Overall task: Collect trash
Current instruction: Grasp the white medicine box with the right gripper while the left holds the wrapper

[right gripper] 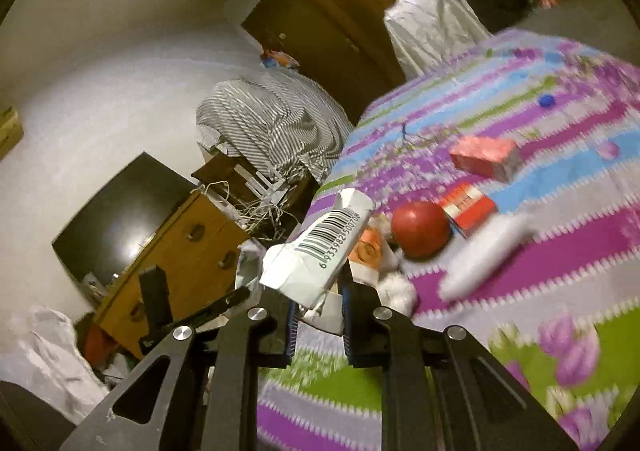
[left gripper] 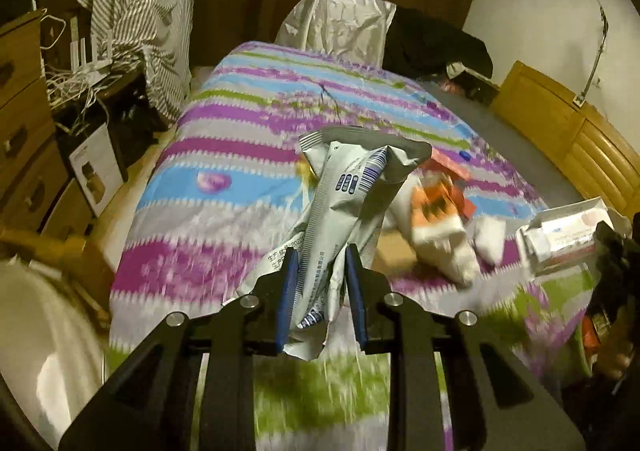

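My left hand-held gripper (left gripper: 320, 275): closed on a crumpled silver wrapper (left gripper: 344, 187), blue pads pinching its lower part; the wrapper sticks up and forward, held above the bed (left gripper: 248, 99).

My right hand-held gripper (right gripper: 320, 311): closed on a crushed white carton (right gripper: 320, 247), barcode side up, tilted up and to the right, held over the near edge of the bed.

Bed: striped quilt in purple, blue, green and grey.

On the quilt, right wrist view:
- red apple (right gripper: 420, 229), just beyond the carton
- red box (right gripper: 470, 209), touching or just behind the apple; I cannot tell which
- pink box (right gripper: 486, 157), farther back, apart from the red box
- white bottle (right gripper: 484, 257), blurred, lying right of the apple
- orange-and-white packet (right gripper: 370, 247), partly hidden behind the carton
- blue cap (right gripper: 547, 101), well apart, far side

On the quilt, left wrist view:
- orange-and-white bag (left gripper: 440, 219), blurred, just right of the wrapper
- white box (left gripper: 560, 239) at the right edge, near my right gripper

At the foot of the bed: silver bag (left gripper: 340, 23), upright.

Beside the bed:
- wooden dresser (right gripper: 188, 251)
- dark TV (right gripper: 120, 219) above the dresser
- striped cloth (right gripper: 272, 119) draped over a pile
- tangle of white cables (left gripper: 76, 87)
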The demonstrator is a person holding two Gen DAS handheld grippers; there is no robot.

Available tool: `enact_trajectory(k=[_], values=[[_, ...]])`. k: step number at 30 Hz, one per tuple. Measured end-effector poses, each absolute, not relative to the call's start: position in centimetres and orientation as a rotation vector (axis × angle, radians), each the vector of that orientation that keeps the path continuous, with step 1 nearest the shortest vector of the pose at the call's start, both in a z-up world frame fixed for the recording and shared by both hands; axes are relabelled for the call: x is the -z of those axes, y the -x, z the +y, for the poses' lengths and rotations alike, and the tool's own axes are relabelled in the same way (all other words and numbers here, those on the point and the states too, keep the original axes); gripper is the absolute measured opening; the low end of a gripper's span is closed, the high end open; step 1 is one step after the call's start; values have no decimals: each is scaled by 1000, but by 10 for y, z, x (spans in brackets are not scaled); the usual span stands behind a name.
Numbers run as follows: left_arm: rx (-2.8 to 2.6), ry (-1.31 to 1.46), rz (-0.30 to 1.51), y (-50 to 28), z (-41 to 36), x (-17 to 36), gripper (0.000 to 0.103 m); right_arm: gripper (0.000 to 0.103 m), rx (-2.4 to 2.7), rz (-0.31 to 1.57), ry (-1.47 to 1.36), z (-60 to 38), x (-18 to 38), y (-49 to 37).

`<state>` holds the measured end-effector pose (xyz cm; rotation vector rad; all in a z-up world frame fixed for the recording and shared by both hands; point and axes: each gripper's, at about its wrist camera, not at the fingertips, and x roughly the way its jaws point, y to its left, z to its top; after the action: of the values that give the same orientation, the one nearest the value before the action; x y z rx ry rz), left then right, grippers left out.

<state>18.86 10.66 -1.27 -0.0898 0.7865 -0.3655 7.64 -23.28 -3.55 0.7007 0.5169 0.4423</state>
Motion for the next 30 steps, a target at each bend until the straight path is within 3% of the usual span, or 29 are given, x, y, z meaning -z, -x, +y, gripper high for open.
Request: enact_trajectory(k=[4, 9, 11, 13, 14, 16, 21, 25, 30], values=[[340, 45, 854, -167, 101, 29, 25, 19, -461, 586, -898, -270, 69, -44], [256, -12, 942, -170, 97, 63, 28, 25, -332, 735, -903, -282, 126, -44], [250, -21, 950, -168, 97, 70, 32, 58, -218, 768, -811, -281, 136, -38], [240, -38, 940, -168, 95, 72, 38, 80, -150, 758, -712, -280, 132, -26], [243, -39, 937, -167, 96, 71, 41, 83, -107, 733, -631, -280, 124, -17], [242, -37, 924, -164, 98, 67, 57, 87, -61, 698, -468, -277, 110, -7], [263, -12, 882, -157, 101, 49, 74, 98, -289, 677, -31, -253, 75, -16], [311, -37, 901, -161, 98, 49, 76, 98, -570, 831, 211, -233, 82, -61], [334, -115, 922, -171, 82, 61, 77, 98, -730, 951, 297, -219, 96, -93]])
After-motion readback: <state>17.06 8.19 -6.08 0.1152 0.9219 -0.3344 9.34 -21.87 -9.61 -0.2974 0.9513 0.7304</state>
